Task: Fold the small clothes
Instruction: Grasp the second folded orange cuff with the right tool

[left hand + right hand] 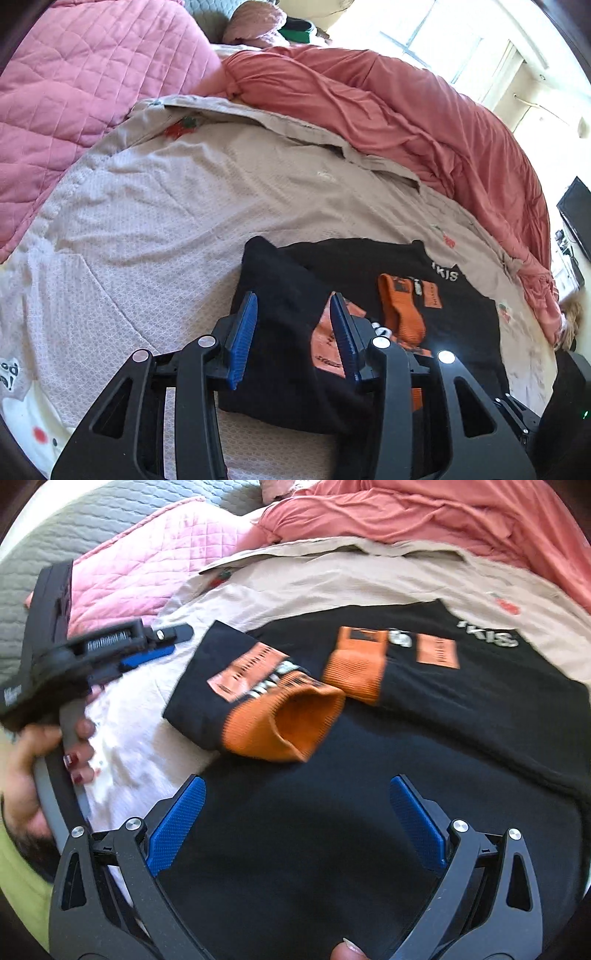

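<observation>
black sweatshirt (332, 812) with orange cuffs (288, 723) lay flat on beige bedspread (166, 206), sleeves folded in, left gripper (293, 332) part spread over folded sleeve, pinching nothing, right gripper (295, 823) spread wide above the body, pink quilt (74, 92) beyond

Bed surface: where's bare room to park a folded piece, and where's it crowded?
Free: the pale textured sheet, bordered by the pink quilt on the left, the salmon duvet behind and the black sweater on the right. Crowded: the sweater itself, with both orange-cuffed sleeves folded across it and both grippers over it.
</observation>
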Action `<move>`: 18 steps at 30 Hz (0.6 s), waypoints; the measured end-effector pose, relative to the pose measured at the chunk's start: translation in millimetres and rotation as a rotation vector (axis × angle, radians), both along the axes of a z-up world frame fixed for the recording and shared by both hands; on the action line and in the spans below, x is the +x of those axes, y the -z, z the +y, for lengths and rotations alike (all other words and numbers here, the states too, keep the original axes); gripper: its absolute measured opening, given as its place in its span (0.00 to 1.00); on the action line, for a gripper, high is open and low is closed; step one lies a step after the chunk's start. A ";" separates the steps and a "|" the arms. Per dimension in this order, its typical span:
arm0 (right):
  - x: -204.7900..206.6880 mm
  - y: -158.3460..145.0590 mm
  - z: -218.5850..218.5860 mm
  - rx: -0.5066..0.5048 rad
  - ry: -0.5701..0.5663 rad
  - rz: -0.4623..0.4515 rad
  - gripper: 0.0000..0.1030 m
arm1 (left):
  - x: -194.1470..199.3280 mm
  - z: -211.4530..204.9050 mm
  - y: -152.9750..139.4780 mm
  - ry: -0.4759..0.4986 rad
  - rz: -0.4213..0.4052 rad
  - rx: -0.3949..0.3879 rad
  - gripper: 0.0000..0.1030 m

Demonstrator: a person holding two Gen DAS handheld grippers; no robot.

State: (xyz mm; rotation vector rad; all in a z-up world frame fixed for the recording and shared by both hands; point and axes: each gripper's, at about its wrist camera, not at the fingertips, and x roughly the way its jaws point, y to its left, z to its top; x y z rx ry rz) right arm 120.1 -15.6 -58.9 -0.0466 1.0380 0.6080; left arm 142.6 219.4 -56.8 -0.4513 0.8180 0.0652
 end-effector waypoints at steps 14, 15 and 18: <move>55.9 28.8 17.3 0.168 0.148 0.191 0.90 | -3.2 14.5 -3.7 -0.045 -0.033 -0.012 0.54; 54.4 32.1 18.9 0.167 0.145 0.203 0.84 | -3.1 15.1 -3.5 -0.044 -0.033 -0.015 0.54; 49.3 36.3 25.4 0.153 0.111 0.201 0.63 | -2.8 16.7 -4.1 -0.047 -0.036 -0.025 0.54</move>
